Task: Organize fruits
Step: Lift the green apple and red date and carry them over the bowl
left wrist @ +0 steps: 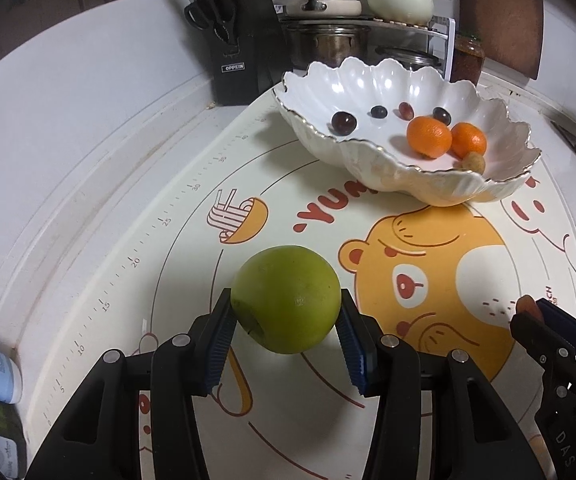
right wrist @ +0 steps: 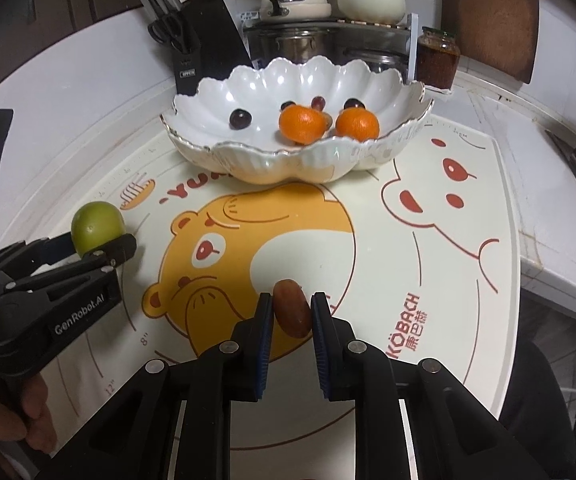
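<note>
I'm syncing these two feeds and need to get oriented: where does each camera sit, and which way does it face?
Left wrist: sits on the left gripper, looking down and forward along its fingers, which clamp a green fruit on the mat; the right gripper shows at the right edge.
Right wrist: sits on the right gripper, facing likewise, shut on a small reddish-brown fruit; the left gripper and a hand show at left.
Shared: the white scalloped bowl of oranges and grapes, the bear-print mat, the knife block.

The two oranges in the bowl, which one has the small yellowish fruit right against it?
The right-hand orange: the small yellowish fruit sits against its front. The left orange looks bigger.
</note>
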A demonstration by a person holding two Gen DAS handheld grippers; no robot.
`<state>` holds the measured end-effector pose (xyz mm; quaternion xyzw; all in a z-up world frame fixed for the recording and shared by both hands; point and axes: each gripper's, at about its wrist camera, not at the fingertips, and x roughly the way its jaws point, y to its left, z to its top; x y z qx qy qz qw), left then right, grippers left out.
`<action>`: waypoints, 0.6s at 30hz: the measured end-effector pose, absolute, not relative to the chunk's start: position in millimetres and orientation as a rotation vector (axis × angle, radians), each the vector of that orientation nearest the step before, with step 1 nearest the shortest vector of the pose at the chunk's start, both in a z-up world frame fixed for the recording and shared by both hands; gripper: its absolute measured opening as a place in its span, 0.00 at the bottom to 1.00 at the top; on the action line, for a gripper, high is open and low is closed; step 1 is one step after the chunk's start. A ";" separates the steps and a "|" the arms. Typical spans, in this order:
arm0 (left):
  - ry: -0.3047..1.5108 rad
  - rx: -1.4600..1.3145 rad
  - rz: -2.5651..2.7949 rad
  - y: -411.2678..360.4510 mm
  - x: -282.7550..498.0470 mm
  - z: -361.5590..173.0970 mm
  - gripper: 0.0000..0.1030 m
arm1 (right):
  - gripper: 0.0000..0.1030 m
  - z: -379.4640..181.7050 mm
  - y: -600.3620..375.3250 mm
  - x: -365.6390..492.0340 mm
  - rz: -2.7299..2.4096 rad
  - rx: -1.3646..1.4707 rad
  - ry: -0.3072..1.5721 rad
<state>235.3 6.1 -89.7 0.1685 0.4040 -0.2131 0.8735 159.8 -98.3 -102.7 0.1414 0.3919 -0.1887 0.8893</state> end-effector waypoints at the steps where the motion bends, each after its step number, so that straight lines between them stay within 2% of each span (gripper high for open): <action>1: 0.842 0.351 -0.445 5.3 234.4 -88.5 0.47 | 0.20 -100.2 -98.4 158.9 -0.390 0.290 0.805; 18: 0.807 0.344 -0.440 -14.4 216.1 -60.4 0.47 | 0.20 -66.2 -113.4 140.8 -0.392 0.245 0.676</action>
